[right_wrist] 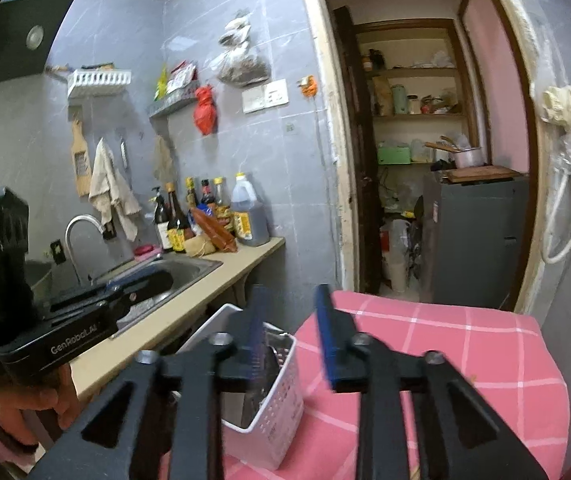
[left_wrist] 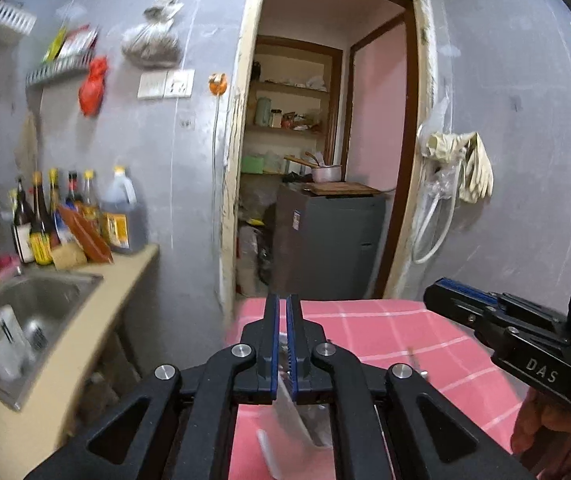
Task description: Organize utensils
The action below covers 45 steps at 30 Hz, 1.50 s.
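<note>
My left gripper [left_wrist: 282, 305] is shut on a flat metal utensil [left_wrist: 297, 412] whose blade hangs down below the fingers, above the pink checked tablecloth [left_wrist: 389, 332]. My right gripper [right_wrist: 291, 300] is open and empty above the same cloth [right_wrist: 437, 344]. A white slotted plastic basket [right_wrist: 281, 404] stands on the cloth's left edge, below my right gripper's left finger, with metal utensils [right_wrist: 273, 350] inside. The right gripper's body shows at the right of the left wrist view [left_wrist: 497, 328]; the left gripper's body shows at the left of the right wrist view [right_wrist: 73, 320].
A steel sink [right_wrist: 173, 272] in a beige counter [right_wrist: 205, 292] lies left of the table, with sauce bottles [right_wrist: 213, 216] at its far end. An open doorway [right_wrist: 425, 160] behind the table leads to a grey cabinet [right_wrist: 473, 240] and shelves. Gloves hang on the right wall [left_wrist: 465, 164].
</note>
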Each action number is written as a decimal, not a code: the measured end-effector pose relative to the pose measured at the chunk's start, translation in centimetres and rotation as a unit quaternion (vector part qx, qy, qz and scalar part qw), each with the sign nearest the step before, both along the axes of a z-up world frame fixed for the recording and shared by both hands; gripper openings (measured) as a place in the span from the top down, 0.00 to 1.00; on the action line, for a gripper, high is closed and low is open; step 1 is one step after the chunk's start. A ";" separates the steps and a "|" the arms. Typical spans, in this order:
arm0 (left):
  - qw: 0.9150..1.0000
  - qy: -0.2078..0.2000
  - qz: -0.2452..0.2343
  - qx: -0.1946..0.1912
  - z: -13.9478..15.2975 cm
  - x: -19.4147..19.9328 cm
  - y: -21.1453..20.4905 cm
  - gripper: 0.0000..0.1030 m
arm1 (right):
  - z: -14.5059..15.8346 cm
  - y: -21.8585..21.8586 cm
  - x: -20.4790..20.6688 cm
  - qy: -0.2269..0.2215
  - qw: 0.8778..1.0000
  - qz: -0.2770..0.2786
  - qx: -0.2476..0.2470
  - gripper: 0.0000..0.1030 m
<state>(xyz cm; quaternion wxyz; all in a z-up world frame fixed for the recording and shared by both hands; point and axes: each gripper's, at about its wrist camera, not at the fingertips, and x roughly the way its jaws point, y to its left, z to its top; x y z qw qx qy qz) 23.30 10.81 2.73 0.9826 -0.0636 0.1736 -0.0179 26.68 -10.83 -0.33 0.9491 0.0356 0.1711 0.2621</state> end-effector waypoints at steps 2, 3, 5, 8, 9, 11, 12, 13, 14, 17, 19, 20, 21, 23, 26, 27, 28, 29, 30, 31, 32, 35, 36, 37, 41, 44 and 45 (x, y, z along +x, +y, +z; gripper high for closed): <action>1.000 0.006 -0.003 -0.022 0.0 -0.3 0.2 0.87 | 0.5 -1.3 -0.7 -0.003 1.000 -0.022 0.007 0.62; 1.000 0.007 -0.003 -0.030 0.0 -0.5 0.3 0.83 | 0.7 -1.9 -1.0 -0.004 0.999 -0.030 0.011 0.56; 0.999 0.004 -0.004 -0.045 0.0 -1.0 0.1 0.63 | 1.1 -3.5 -1.9 -0.007 0.998 -0.054 0.019 0.45; 0.999 -0.005 -0.011 -0.052 0.3 -2.0 -0.5 0.51 | 1.5 -5.7 -3.5 -0.015 0.996 -0.089 0.024 0.29; 0.999 -0.007 -0.013 -0.051 0.4 -2.3 -0.9 0.47 | 1.6 -6.3 -3.8 -0.016 0.995 -0.097 0.026 0.23; 0.999 -0.011 -0.015 -0.050 0.5 -3.0 -1.5 0.27 | 1.6 -7.8 -5.0 -0.020 0.992 -0.118 0.030 0.14; 0.999 -0.016 -0.016 -0.049 0.5 -3.5 -1.9 0.23 | 1.6 -8.4 -5.5 -0.022 0.991 -0.128 0.031 0.08; 0.999 -0.021 -0.016 -0.046 0.5 -4.0 -2.4 0.15 | 1.5 -9.1 -6.1 -0.024 0.990 -0.138 0.032 0.06; 0.999 -0.025 -0.016 -0.044 0.5 -4.4 -2.8 0.09 | 1.3 -9.7 -6.6 -0.024 0.989 -0.145 0.033 0.04; 0.998 -0.036 -0.019 -0.037 -0.2 -5.8 -4.5 0.01 | 0.5 -11.2 -8.2 -0.022 0.986 -0.161 0.033 0.01; 0.998 -0.039 -0.027 -0.037 -0.7 -6.5 -5.3 0.01 | -0.3 -12.0 -9.1 -0.020 0.985 -0.168 0.028 0.01; 0.998 -0.037 -0.034 -0.036 -1.2 -6.8 -5.9 0.01 | -0.7 -12.4 -9.6 -0.019 0.985 -0.172 0.026 0.01; 0.998 -0.035 -0.038 -0.036 -1.5 -7.0 -6.2 0.01 | -1.1 -12.8 -10.1 -0.018 0.984 -0.175 0.024 0.01; 0.998 -0.030 -0.047 -0.037 -2.3 -7.5 -6.9 0.01 | -2.1 -13.4 -11.0 -0.016 0.983 -0.180 0.017 0.01; 0.997 -0.020 -0.058 -0.041 -3.9 -8.3 -8.0 0.01 | -3.8 -14.3 -11.9 -0.006 0.983 -0.183 0.010 0.01; 0.997 -0.017 -0.060 -0.041 -4.4 -8.4 -8.3 0.01 | -4.2 -14.6 -12.1 -0.003 0.983 -0.184 0.010 0.01; 0.997 -0.013 -0.061 -0.041 -4.8 -8.5 -8.6 0.01 | -4.8 -15.0 -12.4 0.003 0.983 -0.185 0.009 0.01; 0.997 -0.006 -0.062 -0.041 -5.4 -8.6 -8.9 0.01 | -5.6 -15.3 -12.5 0.008 0.982 -0.187 0.009 0.01; 0.997 -0.001 -0.062 -0.041 -5.8 -8.6 -9.1 0.01 | -6.2 -15.7 -12.6 0.015 0.982 -0.187 0.008 0.01; 0.997 0.008 -0.062 -0.042 -6.3 -8.6 -9.4 0.01 | -6.8 -16.0 -12.5 0.021 0.982 -0.188 0.009 0.01; 0.997 0.015 -0.061 -0.043 -6.8 -8.4 -9.6 0.01 | -7.2 -16.2 -12.5 0.025 0.982 -0.188 0.010 0.01; 0.996 0.041 -0.064 -0.045 -8.2 -8.2 -10.4 0.01 | -8.9 -17.1 -12.0 0.044 0.981 -0.189 0.007 0.01; 0.996 0.047 -0.065 -0.046 -8.6 -8.1 -10.4 0.01 | -9.4 -17.5 -11.7 0.051 0.981 -0.187 0.007 0.01; 0.995 0.058 -0.067 -0.049 -9.2 -7.9 -10.7 0.01 | -9.7 -17.7 -11.4 0.055 0.981 -0.185 0.006 0.01; 0.990 0.101 -0.068 -0.068 -11.2 -7.1 -11.7 0.01 | -11.0 -18.6 -9.8 0.075 0.983 -0.168 0.001 0.01; 0.986 0.131 -0.066 -0.079 -12.5 -6.3 -12.4 0.01 | -11.9 -18.7 -8.4 0.087 0.985 -0.151 -0.006 0.01; 0.985 0.139 -0.066 -0.082 -12.8 -6.1 -12.5 0.01 | -12.2 -18.6 -8.1 0.091 0.985 -0.144 -0.008 0.01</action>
